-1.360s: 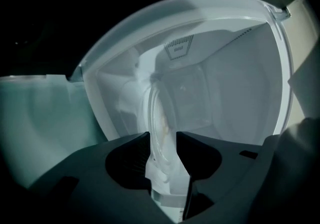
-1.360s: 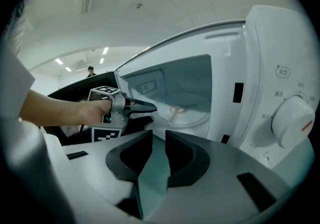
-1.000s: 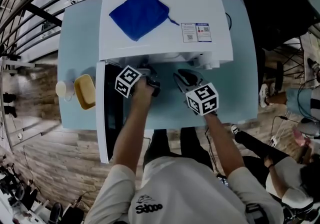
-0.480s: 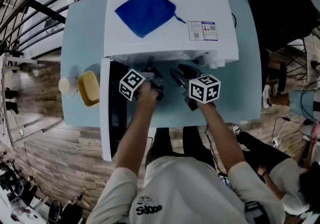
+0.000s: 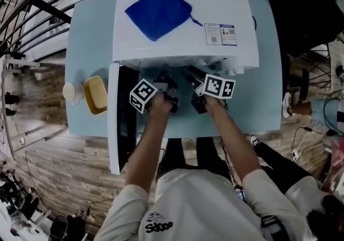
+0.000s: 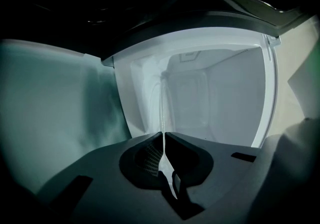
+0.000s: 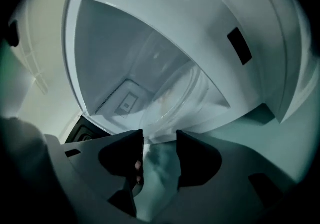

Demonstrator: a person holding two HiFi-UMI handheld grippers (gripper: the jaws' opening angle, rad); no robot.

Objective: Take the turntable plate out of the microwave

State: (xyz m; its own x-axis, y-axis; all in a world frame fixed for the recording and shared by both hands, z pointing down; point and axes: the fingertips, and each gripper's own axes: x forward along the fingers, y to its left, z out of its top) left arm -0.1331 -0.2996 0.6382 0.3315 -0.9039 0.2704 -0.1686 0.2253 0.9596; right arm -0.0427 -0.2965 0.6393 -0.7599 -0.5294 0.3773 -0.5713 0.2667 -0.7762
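Left gripper (image 6: 163,136) on plate (image 7: 172,90), right gripper (image 7: 160,136) alongside

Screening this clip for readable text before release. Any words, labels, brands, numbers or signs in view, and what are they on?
"Sidoo", roughly, in stylised letters: on the person's white T-shirt.
Sticker on top of the microwave: print and code squares, too small to read.
Left marker cube and right marker cube: square patterns only, no text.
Both gripper views: no text.
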